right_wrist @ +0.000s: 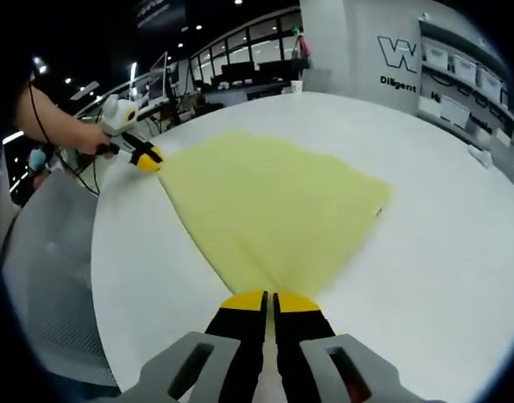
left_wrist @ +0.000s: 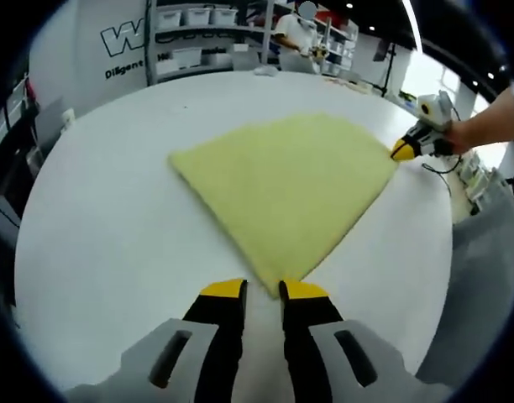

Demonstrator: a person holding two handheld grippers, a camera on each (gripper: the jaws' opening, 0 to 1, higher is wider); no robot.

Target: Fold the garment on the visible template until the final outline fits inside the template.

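A pale yellow garment (left_wrist: pixel 286 180) (right_wrist: pixel 274 210) lies flat on the round white table (left_wrist: pixel 106 235) (right_wrist: pixel 442 252), folded into a fan-like wedge. In the left gripper view my left gripper (left_wrist: pixel 263 291) stands open, its yellow fingertips either side of the wedge's near point, with bare table between the jaws. A hand holds this gripper (right_wrist: pixel 149 158) at the garment's far left corner in the right gripper view. My right gripper (right_wrist: pixel 270 299) is shut on the near corner of the garment. It also shows at the cloth's right corner (left_wrist: pixel 402 149), held by a hand.
Grey mesh fabric (left_wrist: pixel 492 277) (right_wrist: pixel 47 277) hangs beside the table edge near the person's arm. Shelves with white bins (left_wrist: pixel 194 34) and a standing person (left_wrist: pixel 295 38) are beyond the far edge. A small white object (right_wrist: pixel 479 155) lies on the table.
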